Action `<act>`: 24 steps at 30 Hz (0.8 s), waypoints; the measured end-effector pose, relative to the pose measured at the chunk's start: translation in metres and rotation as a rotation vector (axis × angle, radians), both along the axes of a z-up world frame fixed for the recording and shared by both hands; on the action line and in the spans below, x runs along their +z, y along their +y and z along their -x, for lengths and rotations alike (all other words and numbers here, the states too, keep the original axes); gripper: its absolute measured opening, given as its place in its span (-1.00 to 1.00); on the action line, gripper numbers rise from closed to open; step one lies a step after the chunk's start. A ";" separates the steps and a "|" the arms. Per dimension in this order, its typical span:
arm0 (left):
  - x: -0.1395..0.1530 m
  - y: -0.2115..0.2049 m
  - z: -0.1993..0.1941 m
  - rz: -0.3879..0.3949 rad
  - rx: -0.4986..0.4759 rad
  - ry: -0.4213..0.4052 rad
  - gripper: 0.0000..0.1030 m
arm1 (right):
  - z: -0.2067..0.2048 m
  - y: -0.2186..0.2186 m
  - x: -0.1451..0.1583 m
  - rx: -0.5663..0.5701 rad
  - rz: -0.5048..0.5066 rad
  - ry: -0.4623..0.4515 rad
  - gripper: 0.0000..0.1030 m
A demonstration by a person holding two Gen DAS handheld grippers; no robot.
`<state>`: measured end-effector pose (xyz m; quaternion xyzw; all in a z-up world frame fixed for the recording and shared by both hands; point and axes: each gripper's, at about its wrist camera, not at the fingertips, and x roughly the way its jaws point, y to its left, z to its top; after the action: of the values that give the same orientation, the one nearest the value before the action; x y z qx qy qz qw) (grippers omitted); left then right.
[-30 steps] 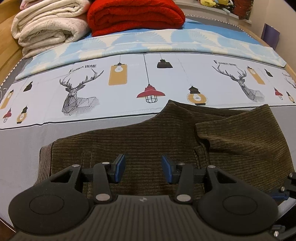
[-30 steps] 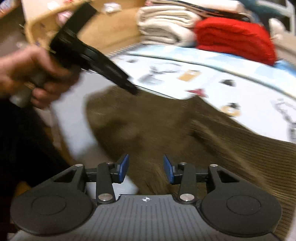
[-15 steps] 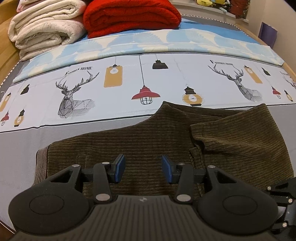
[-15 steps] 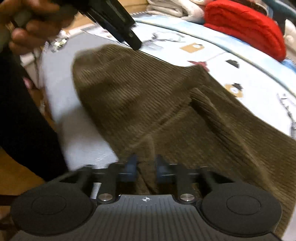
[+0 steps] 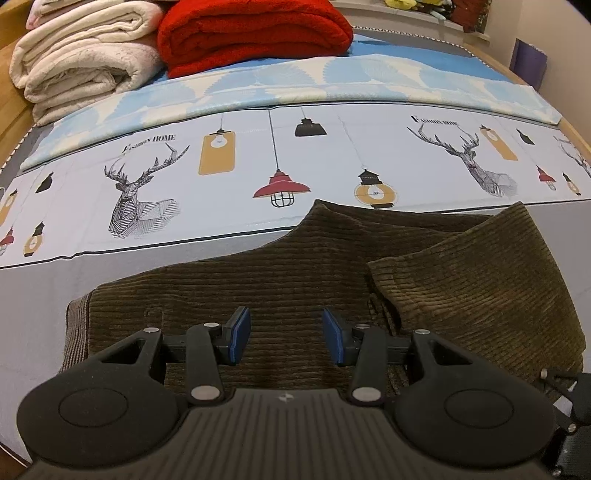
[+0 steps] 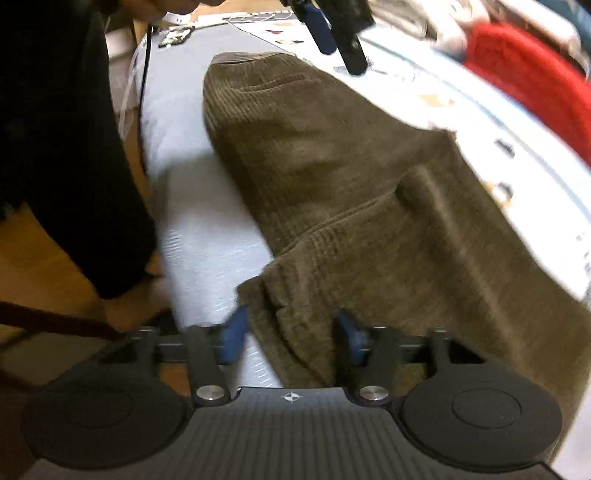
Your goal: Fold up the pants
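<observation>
Olive-brown corduroy pants [image 5: 295, 280] lie across the grey sheet at the near side of the bed, one leg doubled over on the right [image 5: 480, 288]. The waistband [image 5: 75, 332] is at the left end. My left gripper [image 5: 286, 339] hovers open just above the seat of the pants, with nothing between its blue pads. In the right wrist view the same pants [image 6: 351, 177] stretch away from me. My right gripper [image 6: 291, 341] is low at the near folded edge; its jaws are opening, with a loose bunch of cloth between the pads. The left gripper [image 6: 332, 26] shows at the top.
A rolled cream blanket [image 5: 81, 62] and a folded red blanket [image 5: 251, 33] sit at the head of the bed, beyond a deer-and-lamp printed sheet [image 5: 229, 177]. A person's dark sleeve [image 6: 55, 140] fills the left of the right wrist view, over the wooden floor [image 6: 44, 266].
The right gripper sank toward the near edge of the pants, rolled, pinched shut and has spread again. The doubled-over leg now lies wider on the right. The left gripper stayed put.
</observation>
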<state>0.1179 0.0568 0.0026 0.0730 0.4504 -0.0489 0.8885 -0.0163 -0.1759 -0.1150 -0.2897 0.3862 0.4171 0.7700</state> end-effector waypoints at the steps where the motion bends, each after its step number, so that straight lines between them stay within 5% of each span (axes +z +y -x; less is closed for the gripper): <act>1: 0.000 -0.001 0.000 -0.002 -0.002 0.000 -0.07 | 0.000 0.003 -0.003 0.002 0.013 -0.009 0.31; 3: 0.000 -0.001 -0.001 -0.001 0.001 0.000 -0.07 | 0.001 0.008 -0.008 0.026 0.043 -0.039 0.27; 6: 0.000 0.000 -0.002 0.004 0.008 0.000 -0.07 | 0.005 0.012 -0.003 0.069 0.042 -0.063 -0.37; 10: 0.001 0.002 -0.003 0.007 0.012 -0.002 -0.07 | -0.005 -0.002 0.022 0.042 -0.040 -0.074 -0.62; 16: 0.005 0.011 -0.004 0.027 0.039 -0.012 -0.07 | -0.046 -0.106 0.136 -0.465 -0.580 -0.300 -0.65; 18: 0.005 0.012 -0.004 0.024 0.040 -0.013 -0.07 | -0.042 -0.125 0.156 -0.499 -0.694 -0.383 -0.65; 21: 0.005 0.015 -0.005 0.025 0.052 -0.010 -0.07 | -0.041 -0.106 0.153 -0.408 -0.670 -0.370 -0.64; 24: 0.006 0.016 -0.007 0.034 0.066 -0.008 -0.07 | -0.049 -0.057 0.111 -0.302 -0.473 -0.232 -0.56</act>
<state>0.1249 0.0725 0.0085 0.0430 0.4481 -0.0270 0.8926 0.0323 -0.2327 -0.0038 -0.0873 0.2267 0.3404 0.9083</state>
